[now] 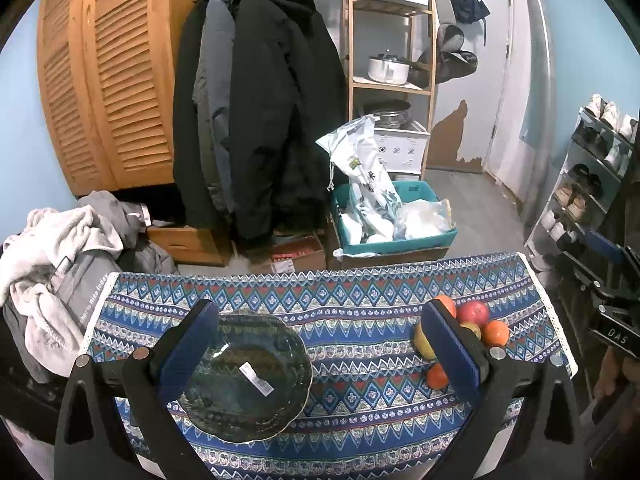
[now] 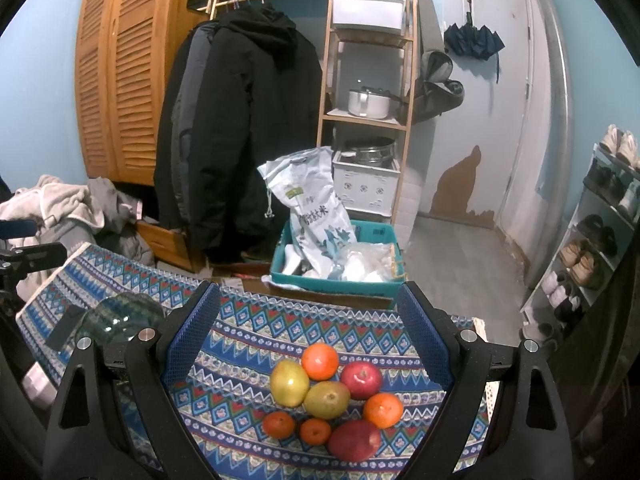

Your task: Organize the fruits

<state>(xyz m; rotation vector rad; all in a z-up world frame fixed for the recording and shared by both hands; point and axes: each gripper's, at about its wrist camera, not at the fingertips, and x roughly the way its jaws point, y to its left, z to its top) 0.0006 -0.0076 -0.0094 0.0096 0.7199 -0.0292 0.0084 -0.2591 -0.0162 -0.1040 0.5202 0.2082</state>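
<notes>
A dark green glass plate (image 1: 246, 376) with a white label lies on the patterned tablecloth (image 1: 360, 296), just inside the left finger of my open, empty left gripper (image 1: 320, 344). A pile of fruit lies to the right: a red apple (image 1: 473, 313), oranges (image 1: 495, 333) and a yellow-green pear (image 1: 423, 340), partly behind the right finger. In the right wrist view my right gripper (image 2: 308, 332) is open and empty above the pile: two pears (image 2: 289, 383), two red apples (image 2: 361, 380) and several oranges (image 2: 320, 361). The plate (image 2: 120, 318) sits far left.
Behind the table hang dark coats (image 1: 256, 112), with a teal bin (image 1: 392, 220) holding a rice bag, a wooden shelf (image 1: 390, 80) and a louvered wardrobe (image 1: 108, 80). Laundry (image 1: 48, 264) is piled at the left, a shoe rack (image 2: 600, 232) at the right.
</notes>
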